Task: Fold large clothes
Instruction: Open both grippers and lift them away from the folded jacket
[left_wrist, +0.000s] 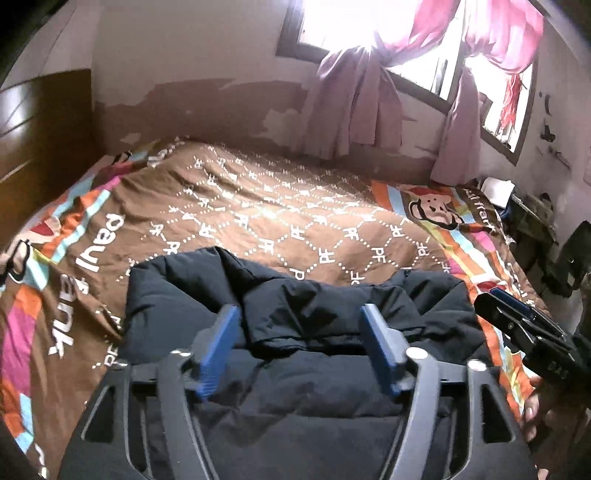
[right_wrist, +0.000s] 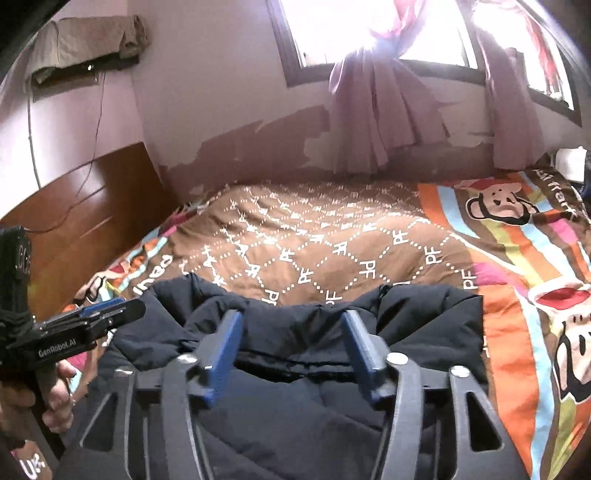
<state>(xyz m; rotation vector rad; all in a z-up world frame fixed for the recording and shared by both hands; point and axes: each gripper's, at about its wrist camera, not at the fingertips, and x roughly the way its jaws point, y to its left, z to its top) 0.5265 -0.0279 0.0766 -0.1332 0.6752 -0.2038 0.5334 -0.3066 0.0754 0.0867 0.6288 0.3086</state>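
Note:
A black puffy jacket (left_wrist: 303, 398) (right_wrist: 295, 406) lies folded on the near part of the bed, its far edge bunched and creased. In the left wrist view my left gripper (left_wrist: 299, 317) hovers above it, blue pads wide apart and nothing between them. Over the same jacket, in the right wrist view, my right gripper (right_wrist: 291, 321) is also open and empty. Each gripper shows in the other's view: the right gripper (left_wrist: 517, 314) at the jacket's right edge, the left gripper (right_wrist: 107, 314) at its left edge, both held by a hand.
The bed carries a brown bedspread (left_wrist: 277, 214) (right_wrist: 332, 236) with white PF lettering and striped monkey borders. A wooden headboard (left_wrist: 40, 122) (right_wrist: 74, 206) stands at the left. Pink curtains (left_wrist: 351, 103) hang at the bright window behind. Clutter (left_wrist: 535, 214) sits at the far right.

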